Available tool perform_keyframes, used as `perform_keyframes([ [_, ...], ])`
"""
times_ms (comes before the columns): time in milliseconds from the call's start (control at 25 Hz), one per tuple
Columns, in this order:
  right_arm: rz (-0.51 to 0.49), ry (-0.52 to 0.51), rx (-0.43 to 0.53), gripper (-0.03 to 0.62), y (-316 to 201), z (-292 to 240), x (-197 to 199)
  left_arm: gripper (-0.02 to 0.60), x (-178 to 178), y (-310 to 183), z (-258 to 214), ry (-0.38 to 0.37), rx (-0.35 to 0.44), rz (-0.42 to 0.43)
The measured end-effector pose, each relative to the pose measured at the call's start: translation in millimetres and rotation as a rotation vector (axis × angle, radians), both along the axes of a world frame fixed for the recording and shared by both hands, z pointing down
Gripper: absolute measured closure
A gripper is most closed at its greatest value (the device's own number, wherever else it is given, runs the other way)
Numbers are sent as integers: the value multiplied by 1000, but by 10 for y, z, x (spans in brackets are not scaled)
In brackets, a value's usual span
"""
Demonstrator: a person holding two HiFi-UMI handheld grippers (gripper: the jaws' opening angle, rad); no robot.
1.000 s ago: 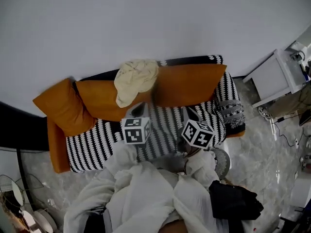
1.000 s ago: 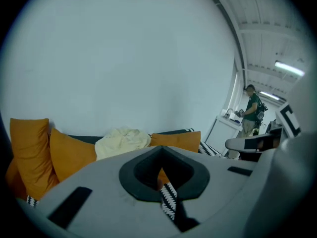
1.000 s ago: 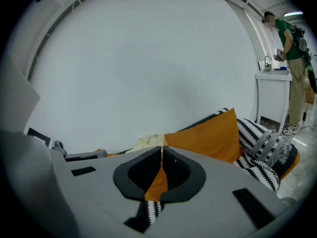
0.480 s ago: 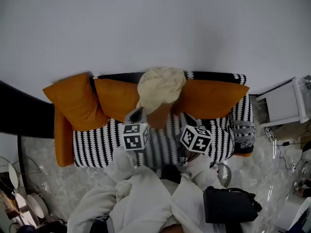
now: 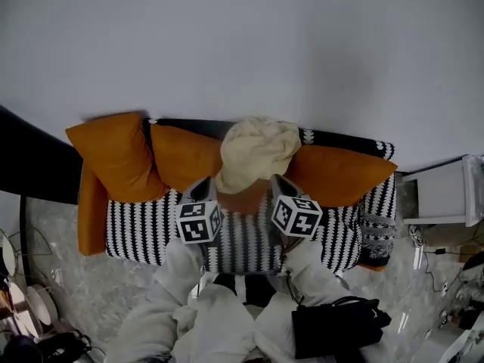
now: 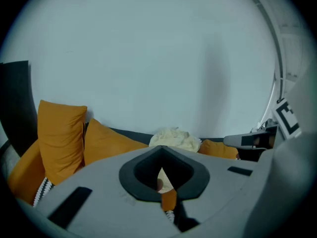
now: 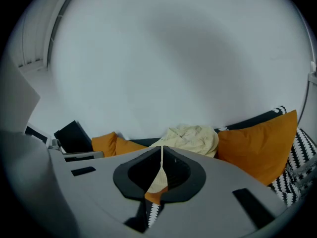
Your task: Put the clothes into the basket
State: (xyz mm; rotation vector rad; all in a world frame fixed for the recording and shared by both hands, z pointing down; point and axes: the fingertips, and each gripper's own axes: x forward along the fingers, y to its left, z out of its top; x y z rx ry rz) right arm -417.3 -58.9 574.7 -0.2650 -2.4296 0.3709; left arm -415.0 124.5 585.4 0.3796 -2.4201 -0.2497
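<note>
A crumpled cream garment (image 5: pixel 257 151) lies draped over the backrest of a black-and-white striped sofa (image 5: pixel 144 229), between orange cushions. My left gripper (image 5: pixel 203 190) and right gripper (image 5: pixel 280 184) are held out side by side in front of the sofa. They point at the garment's lower edge from either side, apart from it. The garment (image 6: pixel 173 138) shows past the left gripper (image 6: pixel 162 150), whose jaws meet with nothing in them. The right gripper (image 7: pixel 162 148) is shut and empty too, with the garment (image 7: pixel 193 135) beyond it. A black bag-like container (image 5: pixel 333 327) hangs by my right sleeve.
Orange cushions (image 5: pixel 113 157) (image 5: pixel 340 174) lean on the sofa back. A white side table (image 5: pixel 442 195) stands at the right on the marble floor (image 5: pixel 53 278). A dark panel (image 5: pixel 30 161) stands left of the sofa, with round household items (image 5: pixel 26 316) at the lower left.
The sofa and garment have come to the middle of the head view. Both grippers have moved in toward the sofa and now flank the garment's lower edge. Both stay shut and empty.
</note>
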Motion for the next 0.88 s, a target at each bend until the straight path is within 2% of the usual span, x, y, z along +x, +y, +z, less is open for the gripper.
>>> perform_keyframes([
  [240, -42, 10, -69, 563, 107, 231, -501, 581, -355, -173, 120, -12, -12, 22],
  [520, -100, 34, -54, 563, 172, 609, -1009, 581, -715, -322, 415, -11, -21, 38],
  [680, -133, 40, -37, 563, 208, 834, -1239, 581, -930, -278, 621, -13, -25, 9],
  [880, -179, 45, -8, 562, 256, 1056, -1484, 581, -1068, -192, 861, -1, 6, -57],
])
